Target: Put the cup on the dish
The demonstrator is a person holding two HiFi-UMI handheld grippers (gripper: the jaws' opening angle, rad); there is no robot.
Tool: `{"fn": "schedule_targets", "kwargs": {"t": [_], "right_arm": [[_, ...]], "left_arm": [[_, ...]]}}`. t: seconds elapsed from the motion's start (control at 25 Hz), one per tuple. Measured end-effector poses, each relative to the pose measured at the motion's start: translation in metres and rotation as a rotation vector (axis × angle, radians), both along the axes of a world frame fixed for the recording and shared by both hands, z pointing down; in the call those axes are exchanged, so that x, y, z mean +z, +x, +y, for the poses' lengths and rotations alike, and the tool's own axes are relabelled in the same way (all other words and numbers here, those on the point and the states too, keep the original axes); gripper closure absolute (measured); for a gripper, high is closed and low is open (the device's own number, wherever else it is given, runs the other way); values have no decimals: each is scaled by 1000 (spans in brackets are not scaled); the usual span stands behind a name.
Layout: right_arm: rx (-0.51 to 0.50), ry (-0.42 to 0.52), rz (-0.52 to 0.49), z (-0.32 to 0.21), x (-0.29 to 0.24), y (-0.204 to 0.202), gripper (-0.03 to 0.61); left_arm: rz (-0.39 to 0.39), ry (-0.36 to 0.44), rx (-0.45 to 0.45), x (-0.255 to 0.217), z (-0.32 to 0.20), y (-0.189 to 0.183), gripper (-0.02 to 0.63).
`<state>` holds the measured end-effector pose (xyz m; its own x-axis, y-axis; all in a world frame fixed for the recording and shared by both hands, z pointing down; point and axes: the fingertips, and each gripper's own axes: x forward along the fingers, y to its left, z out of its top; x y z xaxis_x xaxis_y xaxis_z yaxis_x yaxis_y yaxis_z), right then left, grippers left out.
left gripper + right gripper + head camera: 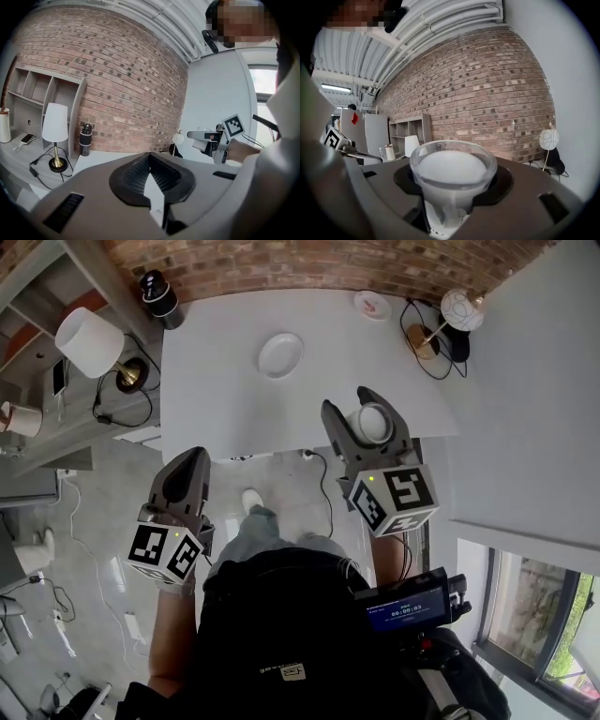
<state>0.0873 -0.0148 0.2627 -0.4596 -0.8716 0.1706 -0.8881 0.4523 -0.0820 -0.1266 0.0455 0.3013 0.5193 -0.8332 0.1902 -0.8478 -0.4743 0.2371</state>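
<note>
Left tongs: jaws together, empty, hanging off the surface's near edge over the floor. Right tongs: clamped on the cup, which is upright and airborne just past the near edge, toward the right corner. The pads sit on the lower body under the flared rim, which looks the right hold. The cup looks light, stiff, frosted and smooth, so probably slippery and breakable: moderate squeeze, soft set-down. The dish is farther in, mid-surface toward the far edge, bare.
</note>
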Motion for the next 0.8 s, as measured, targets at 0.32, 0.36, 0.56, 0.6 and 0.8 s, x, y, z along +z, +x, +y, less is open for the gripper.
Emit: {"fn": "schedule_targets", "kwargs": {"t": [0.32, 0.36, 0.56, 0.6, 0.8], "right_arm": [[66, -14, 20, -44, 0, -35, 334], [73, -17, 17, -49, 1, -38, 334], [93, -20, 37, -67, 3, -48, 334], [98, -19, 43, -71, 4, -49, 334], [116, -18, 43, -85, 5, -52, 334]], "left_arm": [[14, -40, 50, 16, -40, -43, 609], [14, -43, 56, 17, -44, -47, 609], [32, -60, 78, 24, -57, -59, 609], [36, -61, 82, 24, -58, -61, 609], [40, -63, 101, 25, -63, -63, 609]]}}
